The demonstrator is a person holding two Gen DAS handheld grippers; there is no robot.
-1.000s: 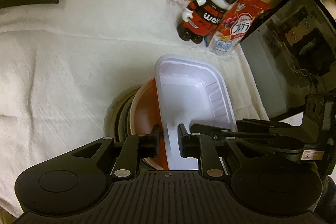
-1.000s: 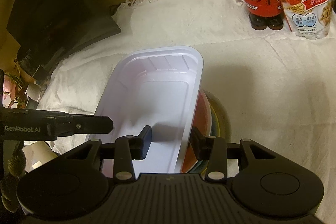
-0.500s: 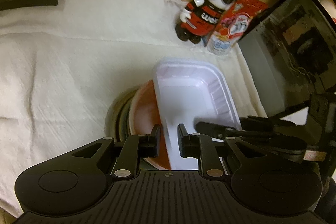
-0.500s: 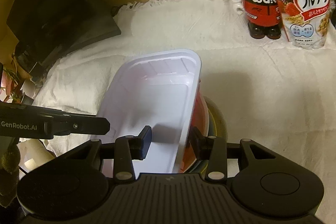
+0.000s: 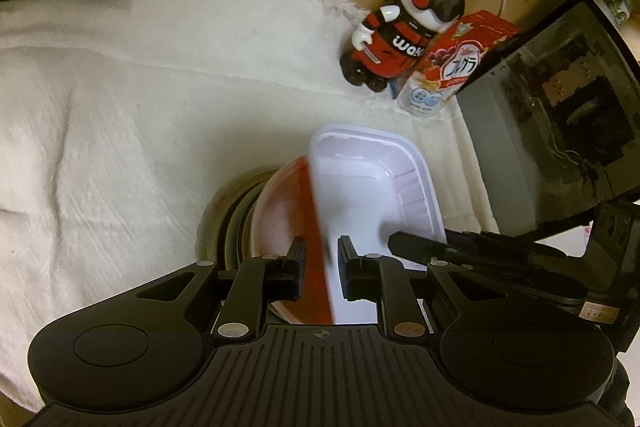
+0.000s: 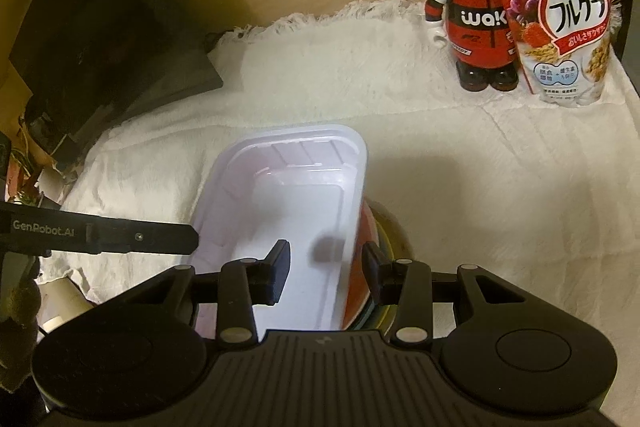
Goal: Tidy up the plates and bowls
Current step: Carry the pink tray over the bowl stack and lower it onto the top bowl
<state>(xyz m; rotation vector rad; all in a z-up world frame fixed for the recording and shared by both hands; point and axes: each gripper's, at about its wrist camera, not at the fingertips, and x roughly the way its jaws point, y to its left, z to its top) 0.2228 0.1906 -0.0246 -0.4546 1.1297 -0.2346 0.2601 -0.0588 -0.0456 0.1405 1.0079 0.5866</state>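
A white rectangular plastic tray (image 5: 372,187) with a red outer side lies tilted on a stack of round bowls and plates (image 5: 248,215) on the white cloth. My left gripper (image 5: 319,267) is shut on the tray's near-left wall. In the right wrist view my right gripper (image 6: 325,269) straddles the right wall of the tray (image 6: 296,195) with its jaws apart, not pressing it. The red bowl (image 6: 362,267) and the stack under it show at the tray's right. Each gripper's finger shows in the other's view.
A panda figure (image 5: 400,31) and a red cereal bag (image 5: 448,71) stand at the back; they also show in the right wrist view as the figure (image 6: 468,15) and the bag (image 6: 560,11). A dark monitor (image 5: 560,87) stands right. A dark box (image 6: 92,39) sits back left.
Both grippers and the tray have risen and tilted a little over the stack. The left jaws have eased slightly apart around the tray wall. The right jaws stay open.
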